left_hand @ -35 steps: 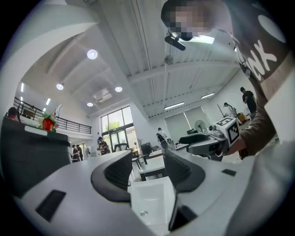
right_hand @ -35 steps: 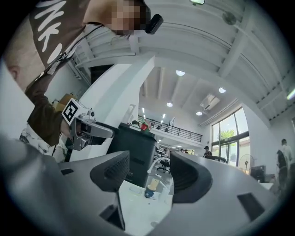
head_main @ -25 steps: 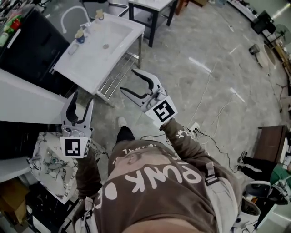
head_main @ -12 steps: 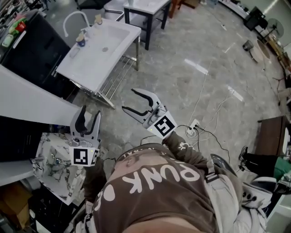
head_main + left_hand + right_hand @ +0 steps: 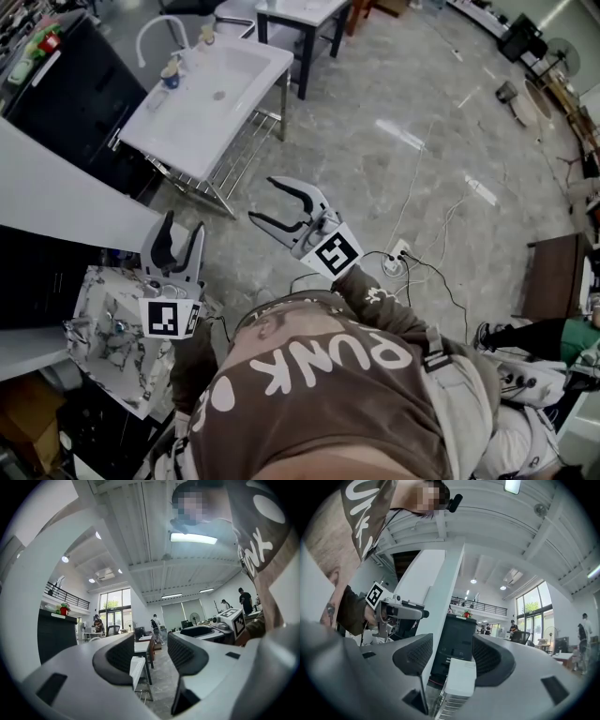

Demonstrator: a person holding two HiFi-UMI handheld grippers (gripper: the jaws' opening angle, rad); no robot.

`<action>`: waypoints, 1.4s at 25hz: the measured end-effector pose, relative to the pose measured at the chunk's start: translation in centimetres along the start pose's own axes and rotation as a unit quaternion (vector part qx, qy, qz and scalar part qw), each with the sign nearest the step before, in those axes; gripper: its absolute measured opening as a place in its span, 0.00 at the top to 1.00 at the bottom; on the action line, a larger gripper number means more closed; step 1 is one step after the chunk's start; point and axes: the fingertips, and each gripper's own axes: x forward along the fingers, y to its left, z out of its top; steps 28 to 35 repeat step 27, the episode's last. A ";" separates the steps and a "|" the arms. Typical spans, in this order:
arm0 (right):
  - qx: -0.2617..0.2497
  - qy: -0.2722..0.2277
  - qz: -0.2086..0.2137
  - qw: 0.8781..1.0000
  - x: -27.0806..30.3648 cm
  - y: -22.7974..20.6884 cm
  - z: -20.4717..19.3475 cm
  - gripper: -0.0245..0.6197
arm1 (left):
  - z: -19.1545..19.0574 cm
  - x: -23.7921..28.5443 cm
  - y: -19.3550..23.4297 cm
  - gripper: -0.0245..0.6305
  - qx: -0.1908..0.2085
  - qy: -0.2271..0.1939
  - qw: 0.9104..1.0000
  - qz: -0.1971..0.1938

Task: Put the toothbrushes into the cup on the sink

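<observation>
The white sink (image 5: 202, 112) stands on a metal frame at the upper left of the head view, with a small cup (image 5: 170, 77) on its far rim beside the curved faucet (image 5: 157, 33). A pale item by the cup is too small to identify. Both grippers hang over the floor, well short of the sink. My left gripper (image 5: 184, 225) is open and empty. My right gripper (image 5: 262, 199) is wide, its jaws closing slightly with nothing between them. The sink shows edge-on between the left gripper's (image 5: 150, 656) jaws and the right gripper's (image 5: 447, 660) jaws.
A black cabinet (image 5: 66, 94) stands left of the sink, a white partition (image 5: 56, 197) below it. A white table with dark legs (image 5: 305, 19) is behind the sink. A marble-patterned slab (image 5: 112, 337) lies at lower left. Cables and a power strip (image 5: 398, 264) lie on the floor.
Both grippers have dropped lower in the head view, a little farther from the sink. The view has shifted slightly. Neither gripper has taken hold of anything.
</observation>
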 end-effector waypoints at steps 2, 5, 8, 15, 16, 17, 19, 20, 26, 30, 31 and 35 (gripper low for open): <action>-0.009 0.004 0.000 1.000 0.0 0.2 0.0 0.59 | 0.1 -0.2 0.1 0.64 0.001 -0.002 1.000 -0.001; -0.012 0.006 -0.004 1.000 0.1 0.3 -0.1 0.60 | 0.2 -0.3 0.3 0.64 0.003 -0.002 1.000 -0.003; -0.014 0.008 -0.006 1.000 0.2 0.5 0.0 0.60 | 0.2 -0.5 0.6 0.64 0.003 -0.002 1.000 -0.001; -0.018 0.004 -0.008 1.000 0.0 0.5 0.3 0.61 | 0.3 -0.9 0.7 0.64 0.003 -0.004 1.000 0.003; -0.020 0.006 -0.007 1.000 0.0 0.5 0.3 0.61 | 0.2 -0.9 0.7 0.64 0.003 -0.005 1.000 0.004; -0.020 0.007 -0.006 1.000 0.0 0.6 0.2 0.61 | 0.2 -1.0 0.8 0.64 0.003 -0.005 1.000 0.005; -0.020 0.008 -0.005 1.000 0.0 0.6 0.2 0.62 | 0.2 -0.9 0.8 0.64 0.004 -0.004 1.000 0.006; -0.020 0.008 -0.004 1.000 0.0 0.5 0.2 0.62 | 0.3 -0.9 0.8 0.64 0.004 -0.003 1.000 0.007; -0.025 0.007 -0.003 1.000 0.0 0.3 0.2 0.63 | 0.3 -0.7 0.9 0.64 0.005 -0.006 1.000 0.009; -0.028 0.008 -0.003 1.000 0.0 0.3 0.2 0.63 | 0.3 -0.8 0.9 0.64 0.005 -0.006 1.000 0.009; -0.028 0.008 -0.003 1.000 0.0 0.3 0.2 0.63 | 0.3 -0.8 0.9 0.64 0.005 -0.006 1.000 0.009; -0.028 0.008 -0.003 1.000 0.0 0.3 0.2 0.63 | 0.3 -0.8 0.9 0.64 0.005 -0.006 1.000 0.009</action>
